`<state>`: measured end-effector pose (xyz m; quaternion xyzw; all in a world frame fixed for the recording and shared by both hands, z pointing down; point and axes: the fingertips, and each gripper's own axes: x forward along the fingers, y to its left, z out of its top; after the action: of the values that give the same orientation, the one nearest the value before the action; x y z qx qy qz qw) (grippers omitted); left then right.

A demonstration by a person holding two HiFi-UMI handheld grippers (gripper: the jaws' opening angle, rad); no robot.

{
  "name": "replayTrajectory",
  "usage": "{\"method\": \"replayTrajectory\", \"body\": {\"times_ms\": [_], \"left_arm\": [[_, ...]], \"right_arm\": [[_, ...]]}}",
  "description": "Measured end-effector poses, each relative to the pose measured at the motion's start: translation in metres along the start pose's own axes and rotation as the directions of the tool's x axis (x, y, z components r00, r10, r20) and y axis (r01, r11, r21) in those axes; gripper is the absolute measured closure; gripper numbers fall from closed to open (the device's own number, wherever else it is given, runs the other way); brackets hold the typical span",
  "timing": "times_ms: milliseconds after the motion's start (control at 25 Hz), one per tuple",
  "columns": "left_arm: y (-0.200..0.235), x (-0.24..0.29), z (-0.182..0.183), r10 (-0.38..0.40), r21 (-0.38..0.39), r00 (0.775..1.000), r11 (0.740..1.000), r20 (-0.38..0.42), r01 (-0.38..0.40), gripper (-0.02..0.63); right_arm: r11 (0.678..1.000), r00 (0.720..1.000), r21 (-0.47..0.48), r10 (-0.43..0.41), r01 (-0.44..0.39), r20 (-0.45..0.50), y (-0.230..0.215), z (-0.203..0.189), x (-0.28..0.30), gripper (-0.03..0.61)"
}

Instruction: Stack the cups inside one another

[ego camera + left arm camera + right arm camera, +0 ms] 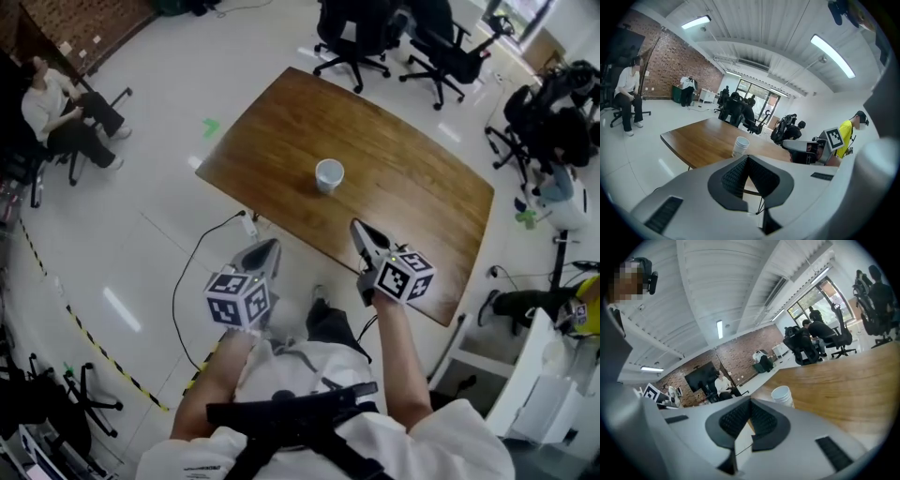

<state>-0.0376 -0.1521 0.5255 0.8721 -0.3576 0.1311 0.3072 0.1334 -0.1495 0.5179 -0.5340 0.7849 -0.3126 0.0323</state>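
Nearest to the person, the left gripper hung off the table's near edge, above the white floor. Its own view showed the two dark ribbed pads pressed together with nothing between them. The right gripper was just to its right, over the near edge of the table. Its jaws were likewise closed tight on themselves and empty. Each gripper carried its marker cube on the side towards the person. In the left gripper view, the right gripper showed off to the right at about the same level.

Ahead of both grippers and between their lines of pointing stood the cup stack. It was white, upright near the middle of the wooden table, and clear of both grippers. In the left gripper view the cup stack sat just above the closed jaw tips. In the right gripper view the cup stack was slightly right of the tips, with layered rims at its top.

Beyond the table's far side were black office chairs. Far to the left of the left gripper, a person sat on a chair near a brick wall.
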Motion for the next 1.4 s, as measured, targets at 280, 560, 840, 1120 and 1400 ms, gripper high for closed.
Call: {"method": "replayTrajectory", "body": {"times_ms": [280,560,840,1120,1400], "left_arm": [[-0.002,-0.057,-0.021,-0.097,0.029,0.995,0.995,-0.003,0.097,0.618],[-0.016,-0.089,-0.045,-0.185,0.041,0.982,0.982,-0.028,0.186,0.617],[-0.045,-0.099,-0.041,-0.190,0.086,0.982,0.978,0.003,0.189,0.617],[-0.060,-0.096,-0.039,-0.192,0.127,0.981,0.973,0.002,0.191,0.617],[-0.073,-0.095,-0.038,-0.168,0.138,0.986,0.977,0.014,0.164,0.617]], "right_arm": [[0.996,0.996,-0.036,-0.085,0.087,0.031,0.079,-0.041,-0.037,0.578],[0.985,0.981,0.023,-0.175,0.174,0.085,0.115,-0.065,-0.083,0.578],[0.968,0.969,-0.075,-0.234,0.240,0.082,0.123,-0.056,-0.111,0.578],[0.940,0.958,-0.189,-0.286,0.285,0.022,0.125,-0.072,-0.113,0.578],[0.943,0.962,-0.194,-0.269,0.271,0.033,0.123,-0.064,-0.123,0.578]]}}
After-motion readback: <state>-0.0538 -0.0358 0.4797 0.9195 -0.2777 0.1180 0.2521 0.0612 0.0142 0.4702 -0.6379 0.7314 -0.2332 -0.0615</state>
